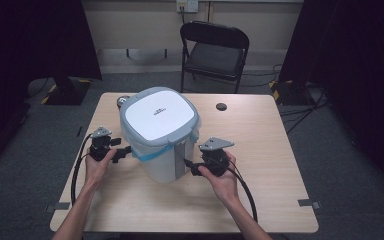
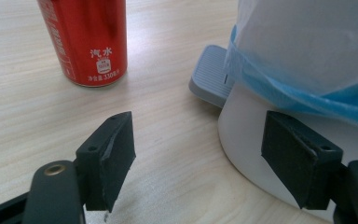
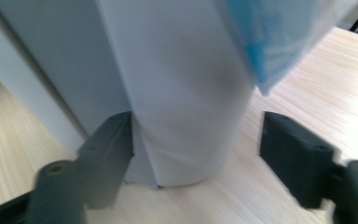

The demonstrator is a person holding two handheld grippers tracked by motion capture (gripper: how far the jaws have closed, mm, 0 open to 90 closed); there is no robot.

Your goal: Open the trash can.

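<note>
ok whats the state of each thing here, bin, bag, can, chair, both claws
bin: upright on the table, lid down
lid: closed, lying flat
bin bag: fitted, blue edge hanging out under the lid
pedal: up, nothing pressing it
red can: standing upright
folding chair: unfolded, empty
left claw: open, holding nothing
right claw: open, by the bin's lower corner

Bin body [image 1: 164,167]: white, with a grey panel facing the right gripper [image 1: 192,166].
Bin lid [image 1: 157,116]: white centre, grey surround.
Bin liner [image 2: 307,70]: translucent pale blue, deeper blue at its gathered edge.
Pedal [image 2: 210,74]: grey, ribbed, ahead of the left gripper [image 2: 198,158].
Can [image 2: 87,39]: red, white lettering, ahead-left of the left gripper.
Grippers: black; grey top plates.
Table [image 1: 260,135]: light wood grain.
</note>
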